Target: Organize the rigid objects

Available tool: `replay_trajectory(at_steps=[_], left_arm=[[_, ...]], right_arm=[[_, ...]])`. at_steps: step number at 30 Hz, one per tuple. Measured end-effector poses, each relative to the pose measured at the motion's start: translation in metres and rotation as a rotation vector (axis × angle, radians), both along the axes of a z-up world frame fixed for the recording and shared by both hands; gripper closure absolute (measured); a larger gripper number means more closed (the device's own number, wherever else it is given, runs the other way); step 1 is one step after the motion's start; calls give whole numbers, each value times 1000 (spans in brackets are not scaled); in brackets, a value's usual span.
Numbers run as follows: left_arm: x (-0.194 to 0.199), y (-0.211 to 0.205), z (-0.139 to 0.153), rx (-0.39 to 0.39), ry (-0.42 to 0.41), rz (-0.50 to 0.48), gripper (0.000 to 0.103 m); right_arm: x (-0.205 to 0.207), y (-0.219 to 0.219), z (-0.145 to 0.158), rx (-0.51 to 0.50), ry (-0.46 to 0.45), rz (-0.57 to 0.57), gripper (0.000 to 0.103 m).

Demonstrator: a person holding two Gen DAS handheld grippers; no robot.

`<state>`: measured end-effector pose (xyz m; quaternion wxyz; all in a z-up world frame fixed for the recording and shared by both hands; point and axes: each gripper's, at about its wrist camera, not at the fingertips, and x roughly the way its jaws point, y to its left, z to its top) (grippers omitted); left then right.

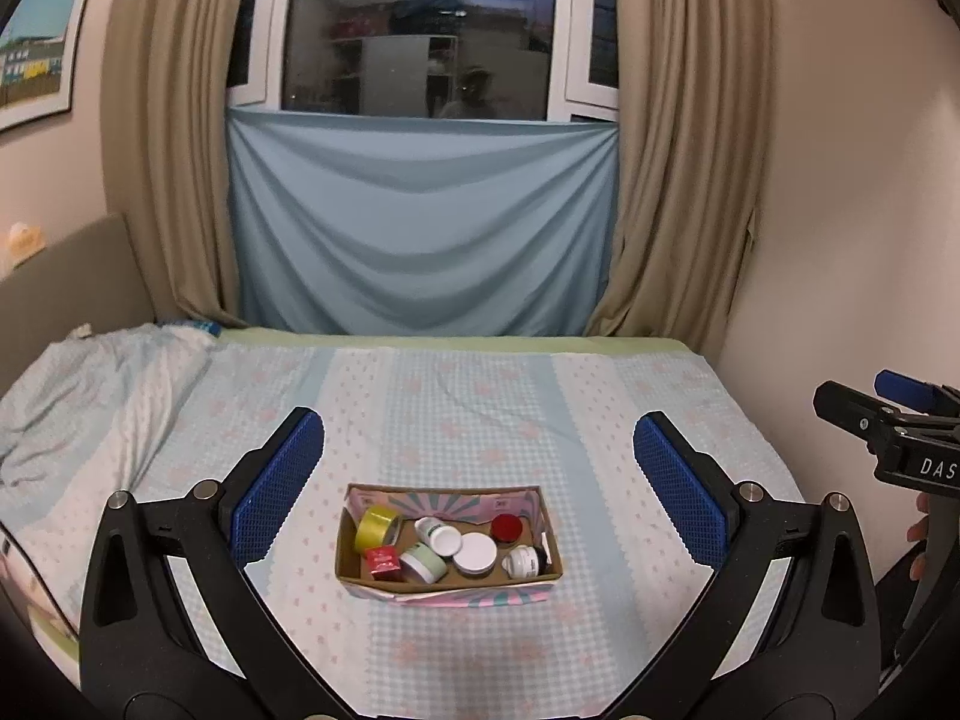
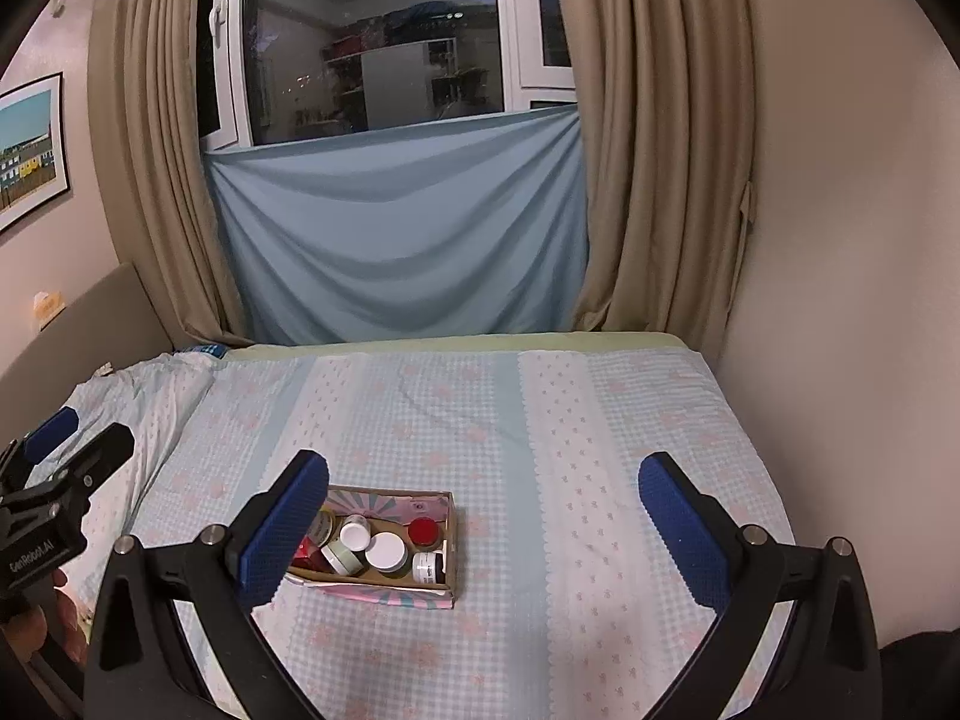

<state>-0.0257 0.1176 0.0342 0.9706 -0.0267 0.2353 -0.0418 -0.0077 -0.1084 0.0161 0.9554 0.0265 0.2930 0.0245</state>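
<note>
A shallow cardboard box (image 1: 354, 564) with a pink and blue patterned outside sits on the bed. It holds a yellow tape roll (image 1: 377, 528), a small red box (image 1: 382, 561), a pale green jar (image 1: 423, 561), white-lidded jars (image 1: 475, 553), a red-lidded jar (image 1: 507, 527) and a dark bottle (image 1: 527, 561). The box also shows in the right wrist view (image 2: 451, 525). My left gripper (image 1: 479, 489) is open and empty, held above and in front of the box. My right gripper (image 2: 483, 531) is open and empty, to the right of the box.
The bed (image 1: 468, 396) has a light blue checked cover. A crumpled duvet (image 1: 90, 396) lies at the left. A wall (image 1: 852, 210) borders the bed's right side. Beige curtains (image 1: 678, 180) and a hanging blue sheet (image 1: 420, 228) stand behind the bed.
</note>
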Motion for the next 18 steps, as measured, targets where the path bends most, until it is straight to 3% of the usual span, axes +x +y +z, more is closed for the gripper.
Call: replay_trajectory(at_steps=[18], left_arm=[[-38,-11,20,31,-62,-1,0]], right_arm=[[-33,-15,15,17,-63,-6,0]])
